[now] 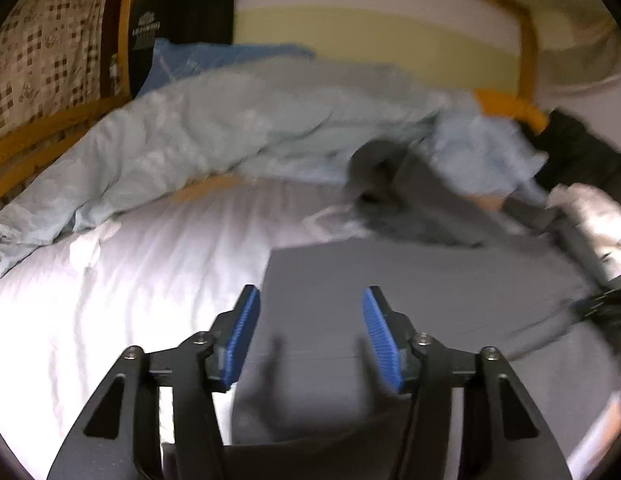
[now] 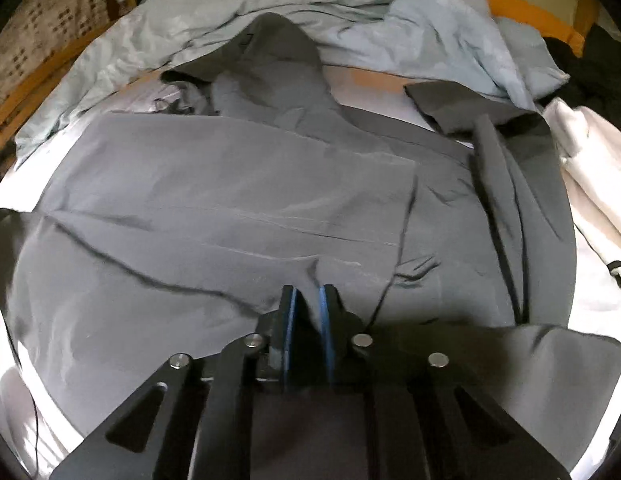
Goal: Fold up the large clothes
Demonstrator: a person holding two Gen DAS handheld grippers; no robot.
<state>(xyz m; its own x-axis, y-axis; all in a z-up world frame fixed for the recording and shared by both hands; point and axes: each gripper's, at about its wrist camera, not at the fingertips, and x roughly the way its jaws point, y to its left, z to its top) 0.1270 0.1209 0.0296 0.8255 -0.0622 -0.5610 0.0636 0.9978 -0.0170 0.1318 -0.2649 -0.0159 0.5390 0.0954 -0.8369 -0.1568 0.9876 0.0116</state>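
Right wrist: right claw (image 2: 308, 300) pinches fold of grey garment (image 2: 230, 184) on bed (image 1: 130, 260). Left claw (image 1: 310, 320) parted, apparently empty, above garment.

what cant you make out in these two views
- Left wrist view: the right gripper at the right edge is smeared by motion blur; its fingers are unreadable.
- Left wrist view: print on the dark cloth hanging at the bed frame is too small to read.
- Right wrist view: the grey garment's near hem is hidden behind the gripper body.

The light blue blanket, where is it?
In both views the light blue blanket lies bunched along the bed's far side, behind the grey garment.
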